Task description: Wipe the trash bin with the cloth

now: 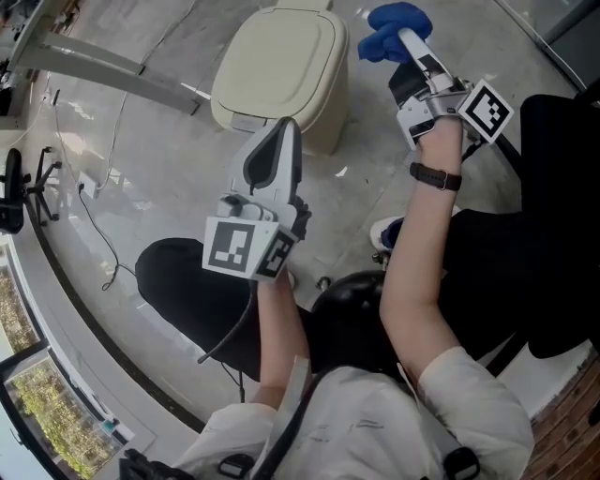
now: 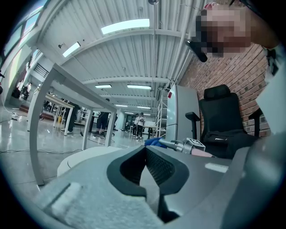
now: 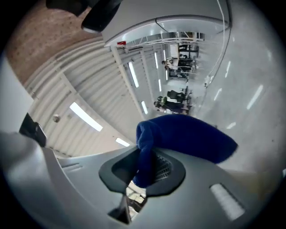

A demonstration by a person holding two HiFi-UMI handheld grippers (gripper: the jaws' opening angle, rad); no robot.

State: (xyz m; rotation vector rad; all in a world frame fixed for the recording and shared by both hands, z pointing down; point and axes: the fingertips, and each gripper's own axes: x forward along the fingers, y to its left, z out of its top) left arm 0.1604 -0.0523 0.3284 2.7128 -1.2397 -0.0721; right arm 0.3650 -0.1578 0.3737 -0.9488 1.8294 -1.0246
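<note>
R arm (image 1: 412, 267) outstretched — cloth (image 1: 389, 23) near bin (image 1: 281, 66)

Trash bin (image 1: 281, 70): one. Blue cloth (image 1: 392, 28): one. Grippers: two, left gripper (image 1: 287, 131) and right gripper (image 1: 409, 39). Marker cubes: two, left cube (image 1: 246, 248), right cube (image 1: 485, 110). Wristwatch (image 1: 435, 176): one. Black office chair (image 2: 222, 117): one.

Head view looks steeply down, sharing the bin (image 1: 281, 66) with the left gripper view.
</note>
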